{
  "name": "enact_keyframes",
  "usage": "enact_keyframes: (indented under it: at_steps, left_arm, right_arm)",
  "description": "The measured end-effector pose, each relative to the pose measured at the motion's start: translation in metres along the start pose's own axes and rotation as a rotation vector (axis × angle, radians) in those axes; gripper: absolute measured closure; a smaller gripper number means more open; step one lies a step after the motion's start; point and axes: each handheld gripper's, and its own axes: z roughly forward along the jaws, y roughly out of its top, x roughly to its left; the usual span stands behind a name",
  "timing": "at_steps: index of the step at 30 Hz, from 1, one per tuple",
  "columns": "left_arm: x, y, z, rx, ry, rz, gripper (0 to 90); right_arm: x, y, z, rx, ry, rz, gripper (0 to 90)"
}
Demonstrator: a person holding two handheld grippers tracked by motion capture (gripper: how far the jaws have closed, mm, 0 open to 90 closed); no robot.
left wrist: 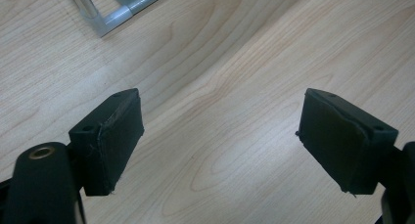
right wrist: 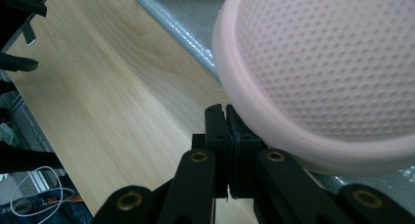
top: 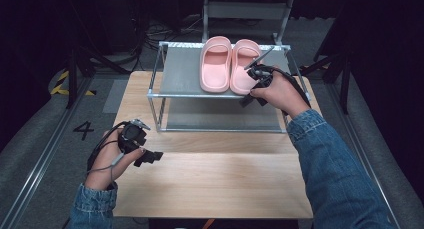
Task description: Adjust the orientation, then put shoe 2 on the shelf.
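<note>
The pink slippers [top: 230,64] sit side by side on the top shelf of the metal rack [top: 180,74], and my right gripper [top: 257,71] is at the heel of the right one, jaws pressed together; they seem to pinch nothing, though the heel hides part. My left gripper [left wrist: 220,141] hangs wide apart over the wooden table [top: 215,174].

A wooden worktop [top: 215,179] carries a metal rack [top: 165,84] at its far edge. Two pink slippers [top: 229,64] lie side by side on the rack's top shelf, toward its right end, heels at the front edge. The right gripper [top: 260,71] is at the heel of the right slipper [top: 242,66], at the shelf's front right corner. The left gripper [top: 150,156] rests on the worktop near its left edge, well apart from the rack, fingers pointing right.
</note>
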Motion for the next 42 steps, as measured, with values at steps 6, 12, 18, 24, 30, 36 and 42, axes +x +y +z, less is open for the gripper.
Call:
enact_keyframes:
  at_steps: [6, 12, 18, 24, 30, 36, 42]
  left_arm:
    - [0.0, 0.001, 0.0, 0.0, -0.002, -0.001, 17.3]
    - [-0.001, 0.003, 0.002, 0.001, -0.003, 0.003, 17.3]
    - [-0.001, 0.004, 0.004, 0.006, -0.005, 0.005, 17.3]
    - [-0.001, 0.003, 0.004, 0.007, -0.009, 0.006, 17.3]
    - [0.002, -0.001, 0.004, 0.013, 0.004, -0.006, 17.3]
    - [0.002, -0.004, 0.003, 0.014, 0.0, -0.016, 17.3]
    - [0.006, -0.005, 0.003, 0.015, 0.008, -0.022, 17.3]
  right_arm:
    - [0.003, -0.007, -0.005, -0.023, 0.002, -0.003, 84.1]
    - [0.009, -0.019, -0.016, -0.054, -0.004, -0.023, 82.2]
    - [0.017, -0.037, -0.033, -0.094, -0.01, -0.05, 80.0]
    - [0.017, -0.056, -0.044, -0.119, -0.021, -0.053, 78.1]
    - [0.014, -0.084, -0.057, -0.141, -0.038, -0.05, 75.8]
    - [0.008, -0.113, -0.066, -0.165, -0.065, -0.046, 72.8]
    - [0.002, -0.139, -0.071, -0.189, -0.091, -0.043, 68.7]
